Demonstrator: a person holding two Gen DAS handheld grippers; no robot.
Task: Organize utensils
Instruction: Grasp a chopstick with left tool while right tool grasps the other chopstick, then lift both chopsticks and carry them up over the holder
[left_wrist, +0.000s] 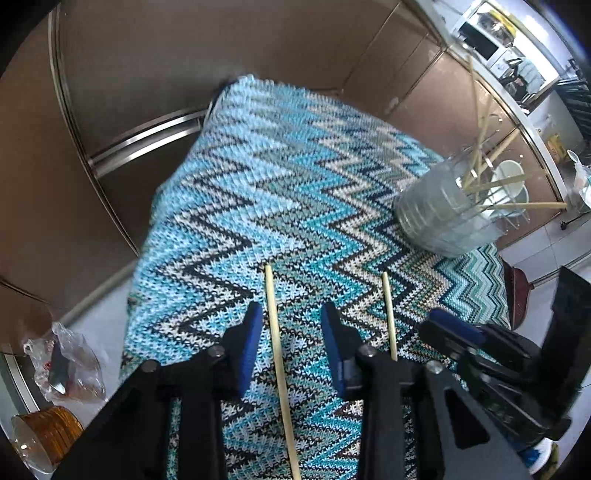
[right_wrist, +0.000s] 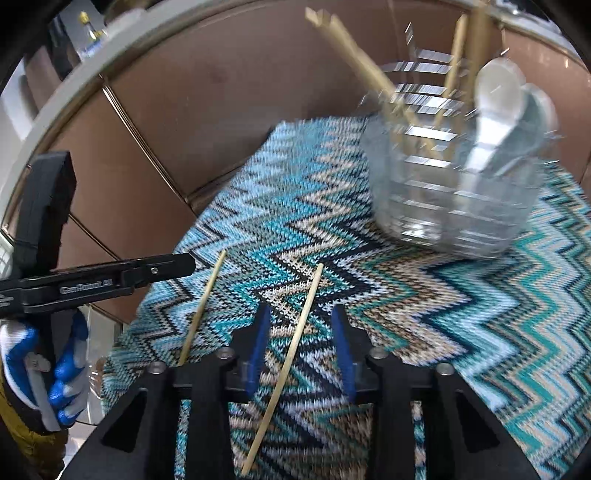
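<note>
Two pale wooden chopsticks lie side by side on a blue zigzag knitted cloth. One chopstick runs between the blue pads of my left gripper; there is a gap on both sides, so the jaws stand open around it. The other chopstick lies between the pads of my right gripper, also with no pad touching it. Each view shows the other gripper beside its neighbour's chopstick. A clear ribbed glass jar holding chopsticks and white spoons stands at the far right of the cloth.
Brown cabinet fronts with metal trim rise behind the cloth-covered surface. A crumpled plastic bag and an amber container sit beyond the cloth's left edge. A hand in a blue-and-white glove holds the left gripper's handle.
</note>
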